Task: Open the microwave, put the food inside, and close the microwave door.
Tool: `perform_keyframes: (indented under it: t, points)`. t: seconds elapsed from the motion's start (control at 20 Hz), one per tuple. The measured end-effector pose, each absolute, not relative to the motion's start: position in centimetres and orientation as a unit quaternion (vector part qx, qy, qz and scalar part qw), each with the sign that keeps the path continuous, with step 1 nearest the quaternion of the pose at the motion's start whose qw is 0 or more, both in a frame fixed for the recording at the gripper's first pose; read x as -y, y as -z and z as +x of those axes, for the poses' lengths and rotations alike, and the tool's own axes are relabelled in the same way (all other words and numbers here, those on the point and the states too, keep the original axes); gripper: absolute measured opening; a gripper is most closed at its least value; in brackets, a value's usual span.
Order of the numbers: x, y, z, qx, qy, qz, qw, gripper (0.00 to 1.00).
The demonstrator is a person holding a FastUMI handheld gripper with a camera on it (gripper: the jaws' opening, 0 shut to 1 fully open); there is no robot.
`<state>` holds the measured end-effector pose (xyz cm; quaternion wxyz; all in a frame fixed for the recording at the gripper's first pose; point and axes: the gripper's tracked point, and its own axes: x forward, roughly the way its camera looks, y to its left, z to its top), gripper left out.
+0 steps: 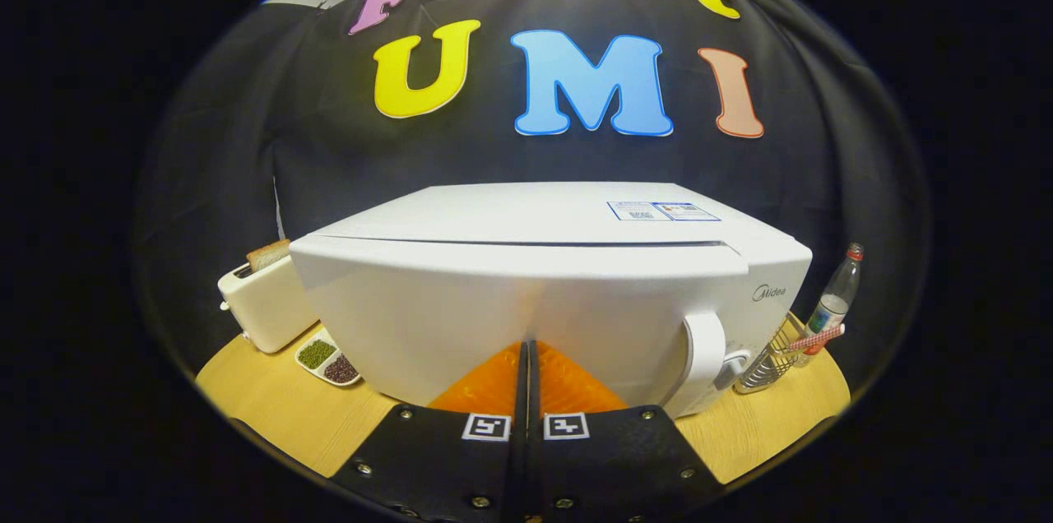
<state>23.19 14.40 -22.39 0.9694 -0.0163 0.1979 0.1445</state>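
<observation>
**Gripper view: fingers closed, tips at the microwave door**

Gripper view looks level and straight along the gripper (526,346), whose two fingers lie pressed together with only a thin seam between them and nothing held. Their tips meet right at the front face of the microwave (543,293), about mid-width of the door (461,317); whether they touch it I cannot tell.

The microwave sits square on the table (271,404) dead ahead at 12 o'clock, its long axis running 9 to 3 o'clock and its door facing the gripper. The door appears shut, a narrow dark seam running along its top edge. The handle (703,363) stands upright at about 2 o'clock from the fingertips, with a knob (735,367) just beyond it.

At 10 o'clock a toaster (263,305) holds a bread slice (268,255), and a dish (327,360) of beans lies in front of it. At 3 o'clock a wire rack (769,363) stands beside a bottle (835,301).
</observation>
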Motion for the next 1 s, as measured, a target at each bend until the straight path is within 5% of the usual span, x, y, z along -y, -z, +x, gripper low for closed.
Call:
perform_keyframes:
  t: [0.55,1.0]
  points:
    - [-14.4,22.8,24.5,-0.185,-0.144,-0.036,0.971,0.01]
    - [-13.9,17.2,18.6,-0.148,-0.126,-0.025,0.981,0.01]
